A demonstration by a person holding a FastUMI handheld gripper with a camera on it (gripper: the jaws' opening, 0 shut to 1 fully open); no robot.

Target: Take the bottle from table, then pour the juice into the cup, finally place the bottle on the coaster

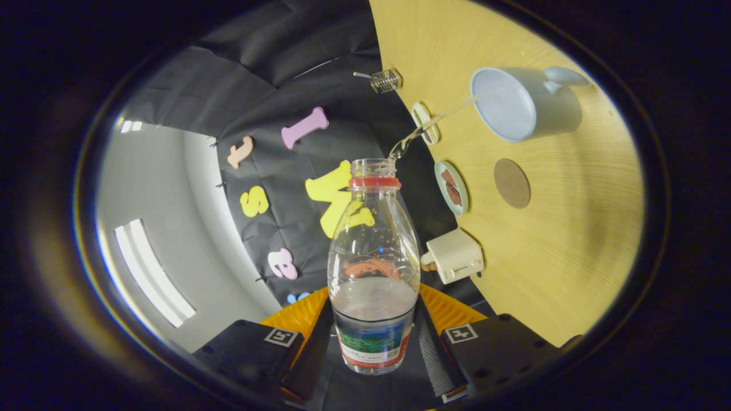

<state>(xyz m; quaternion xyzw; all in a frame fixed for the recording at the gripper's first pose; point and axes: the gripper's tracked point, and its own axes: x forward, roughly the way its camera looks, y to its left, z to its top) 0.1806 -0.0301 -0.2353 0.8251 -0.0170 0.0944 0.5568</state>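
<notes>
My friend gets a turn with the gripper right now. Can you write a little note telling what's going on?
Gripper: shut on the bottle, both fingers pressing its lower body; bottle tipped, cap off.
A thin stream of juice arcs from the bottle's mouth into the light blue cup on the wooden table.
The round brown coaster lies bare beside the cup.
Done: bottle taken, pouring under way; some juice remains in the bottle.
Left: finish pouring, right the bottle, set it on the coaster.

tipped clear bottle (373,268), thin stream toward pale cup (514,105)
</notes>
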